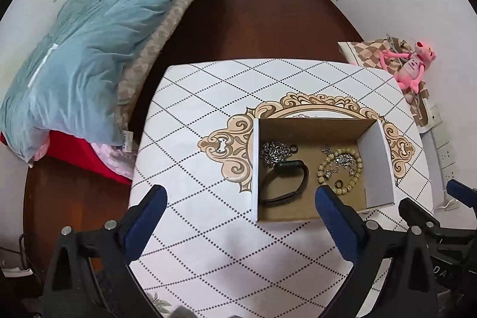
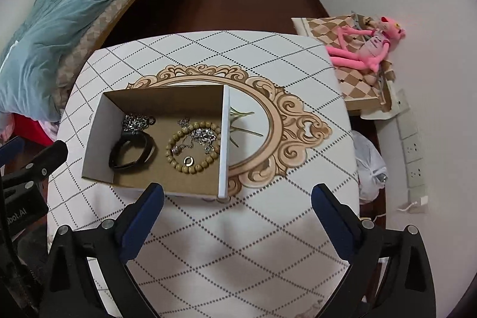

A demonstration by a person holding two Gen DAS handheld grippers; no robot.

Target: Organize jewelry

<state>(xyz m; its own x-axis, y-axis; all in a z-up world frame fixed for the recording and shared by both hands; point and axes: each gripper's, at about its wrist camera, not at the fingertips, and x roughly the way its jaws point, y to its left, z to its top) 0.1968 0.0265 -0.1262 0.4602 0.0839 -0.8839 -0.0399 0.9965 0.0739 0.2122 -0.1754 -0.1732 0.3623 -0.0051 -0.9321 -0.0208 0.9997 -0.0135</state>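
An open cardboard box (image 1: pixel 378 166) (image 2: pixel 167 100) sits on the white patterned table (image 1: pixel 208 115) (image 2: pixel 268 228). Inside lie a black wristband (image 1: pixel 283 182) (image 2: pixel 132 152), a silver chain pile (image 1: pixel 274 152) (image 2: pixel 134 119), a dark ring (image 1: pixel 293 149), a wooden bead bracelet (image 1: pixel 320 169) (image 2: pixel 195 166) with a silver chain (image 1: pixel 342 160) (image 2: pixel 202 136) on it, and a small ring (image 1: pixel 339 184) (image 2: pixel 188 161). My left gripper (image 1: pixel 240 192) is open and empty, just before the box. My right gripper (image 2: pixel 237 192) is open and empty at the box's near right corner.
A bed with a blue quilt (image 1: pixel 89 49) (image 2: pixel 59 20) is left of the table. A pink plush toy (image 1: pixel 413 64) (image 2: pixel 366 46) lies on a checkered cushion at the right. A white bag (image 2: pixel 369 166) and wall sockets (image 2: pixel 413 157) are by the right wall.
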